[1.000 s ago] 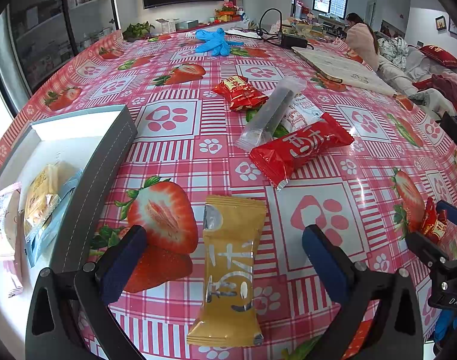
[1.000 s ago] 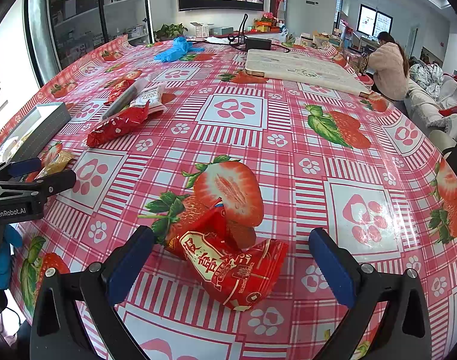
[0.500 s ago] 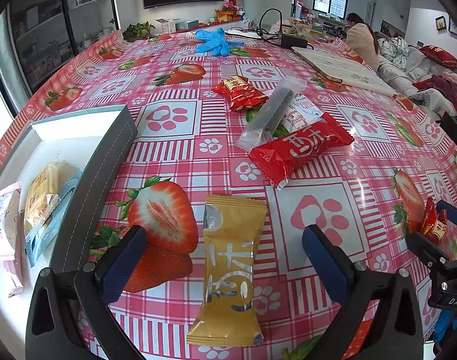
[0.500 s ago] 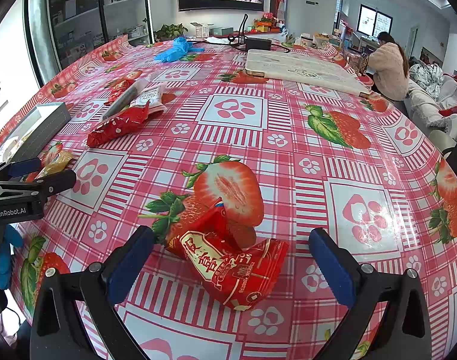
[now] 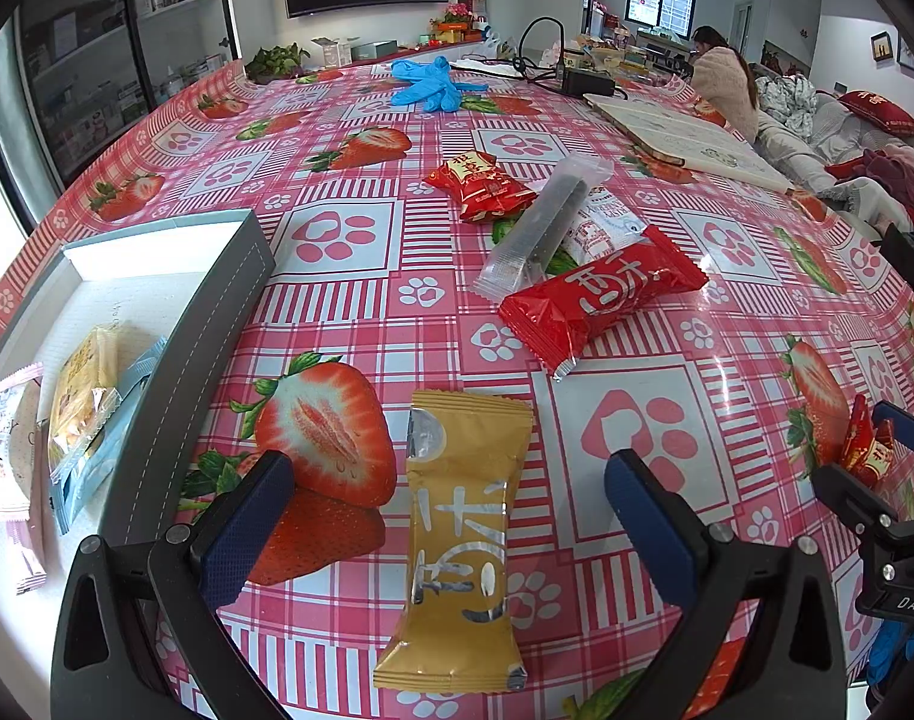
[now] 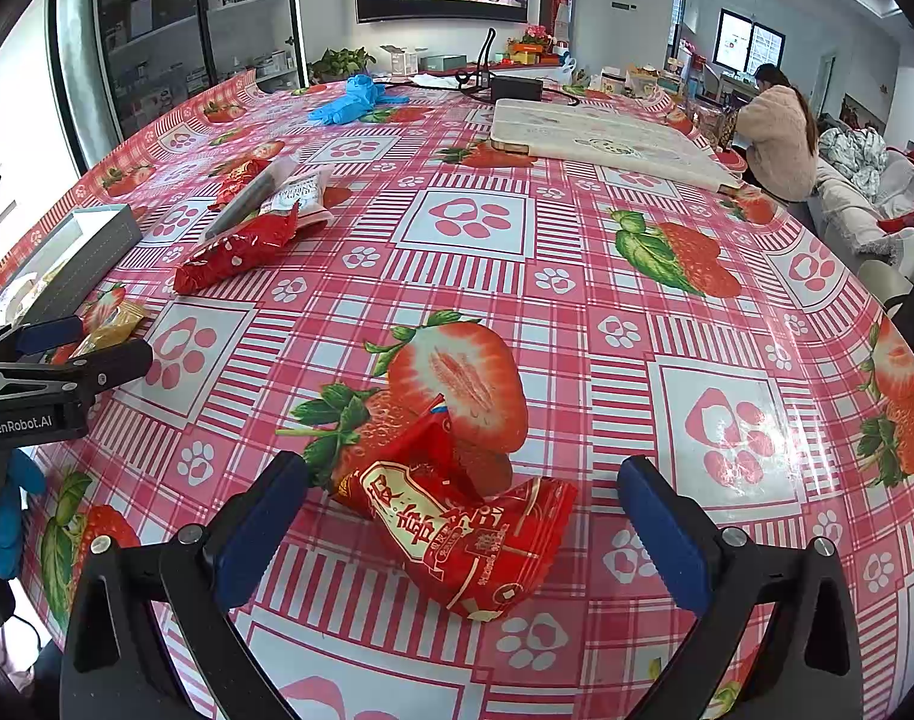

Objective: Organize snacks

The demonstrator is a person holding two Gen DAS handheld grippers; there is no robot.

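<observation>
My left gripper (image 5: 451,510) is open, its fingers on either side of a gold snack packet (image 5: 460,540) lying flat on the table. My right gripper (image 6: 463,516) is open around a red snack packet (image 6: 457,534) on the table. A grey box (image 5: 199,336) with a white inside stands at the left and holds several packets (image 5: 79,408). Further back lie a long red packet (image 5: 601,300), a clear wrapped bar (image 5: 541,228), a white packet (image 5: 601,228) and a small red packet (image 5: 481,186).
The table has a pink strawberry cloth (image 6: 577,276). Blue gloves (image 5: 427,81), a cream board (image 6: 601,138) and a black power brick with cables (image 6: 517,87) lie at the far side. A person (image 6: 775,132) sits beyond the table at the right.
</observation>
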